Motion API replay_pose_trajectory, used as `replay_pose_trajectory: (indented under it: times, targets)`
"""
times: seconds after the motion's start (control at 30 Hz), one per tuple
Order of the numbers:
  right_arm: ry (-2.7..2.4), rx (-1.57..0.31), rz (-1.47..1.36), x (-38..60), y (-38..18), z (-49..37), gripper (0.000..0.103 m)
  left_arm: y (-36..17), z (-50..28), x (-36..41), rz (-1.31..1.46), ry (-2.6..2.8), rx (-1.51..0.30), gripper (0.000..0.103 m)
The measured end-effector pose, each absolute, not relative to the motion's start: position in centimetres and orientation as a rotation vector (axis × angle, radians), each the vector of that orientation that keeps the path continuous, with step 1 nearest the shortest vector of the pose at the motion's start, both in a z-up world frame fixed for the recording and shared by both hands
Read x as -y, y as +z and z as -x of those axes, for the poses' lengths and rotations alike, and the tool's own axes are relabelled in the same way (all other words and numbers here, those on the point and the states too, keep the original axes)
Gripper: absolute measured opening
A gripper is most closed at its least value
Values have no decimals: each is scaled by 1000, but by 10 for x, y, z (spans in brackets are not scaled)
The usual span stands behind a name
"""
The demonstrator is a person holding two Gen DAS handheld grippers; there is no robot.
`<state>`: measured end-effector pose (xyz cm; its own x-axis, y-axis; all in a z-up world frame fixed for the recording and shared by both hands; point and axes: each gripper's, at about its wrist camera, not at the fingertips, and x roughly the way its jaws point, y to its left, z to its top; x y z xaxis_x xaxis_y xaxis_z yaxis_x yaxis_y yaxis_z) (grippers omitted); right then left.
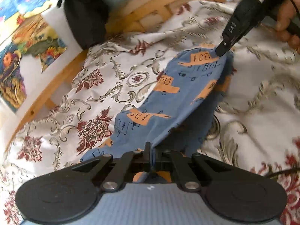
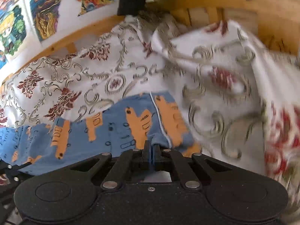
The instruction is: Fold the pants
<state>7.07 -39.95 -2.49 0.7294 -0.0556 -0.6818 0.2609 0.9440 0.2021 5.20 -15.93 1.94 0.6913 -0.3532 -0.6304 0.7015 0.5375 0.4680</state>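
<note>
Blue pants (image 1: 187,86) with orange patches and dark doodles hang stretched above a white floral bedspread (image 1: 105,86). My left gripper (image 1: 151,150) is shut on the near edge of the cloth. At the far end the right gripper (image 1: 222,51), held by a hand (image 1: 285,18), pinches the other corner. In the right wrist view the pants (image 2: 112,131) spread leftward from my right gripper (image 2: 151,148), which is shut on an edge near a white piped seam (image 2: 161,120). Part of the left gripper shows at the lower left edge.
A wooden bed frame (image 1: 46,91) runs along the far side, below a white wall with colourful pictures (image 1: 16,60). A dark bag or garment (image 1: 84,13) hangs over the frame. The bedspread (image 2: 215,75) is rumpled into a raised fold on the right.
</note>
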Motion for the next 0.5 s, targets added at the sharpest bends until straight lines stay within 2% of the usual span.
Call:
replay_pose_trajectory:
  times: [0.2,0.43,0.5]
  targets:
    - [-184,-729,-311,396,-25,-72,0,12,-52,159,-780,-662,-530,1]
    - [-240,-716,-84,379,-23,-67,0,7,-52,163,-783,-681,-561,1]
    - [-213,-734,-145,383,-27,-67,4,5,-53,162,-788,-684,-570,1]
